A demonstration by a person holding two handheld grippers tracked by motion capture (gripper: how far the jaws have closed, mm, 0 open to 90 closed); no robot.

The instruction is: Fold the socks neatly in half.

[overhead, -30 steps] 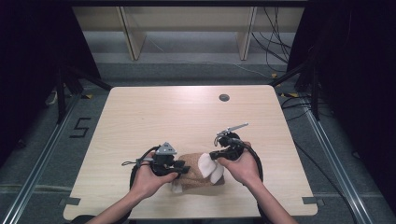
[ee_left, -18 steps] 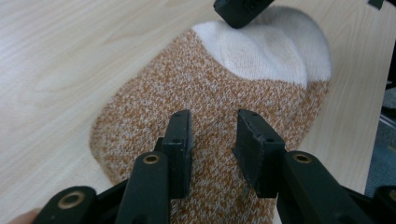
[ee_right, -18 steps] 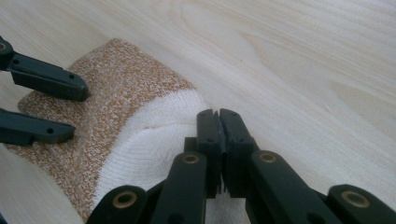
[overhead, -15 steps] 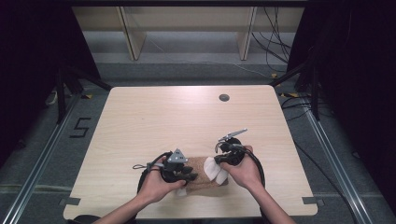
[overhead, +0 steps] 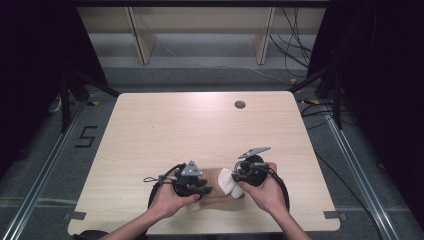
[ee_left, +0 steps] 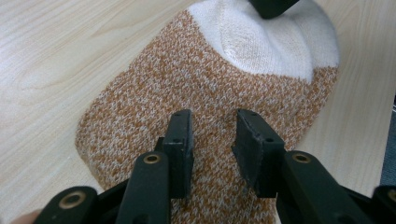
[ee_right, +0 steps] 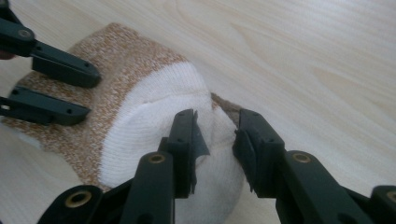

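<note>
Since the earlier frames the right claw (overhead: 236,181) has just been opening its jaws and has sunk slightly toward the sock (overhead: 218,184), while the left claw (overhead: 202,187) has kept its place. That sock is a knitted one, speckled orange-brown with a plain white ribbed toe (ee_right: 154,135), lying flattened near the tabletop's (overhead: 200,125) near edge, about midway along it. Right claw's jaws stand partly apart, astride a raised fold of the white toe without clearly pinching it. Left claw's jaws, also partly apart, rest on the speckled body (ee_left: 196,93), gripping nothing
</note>
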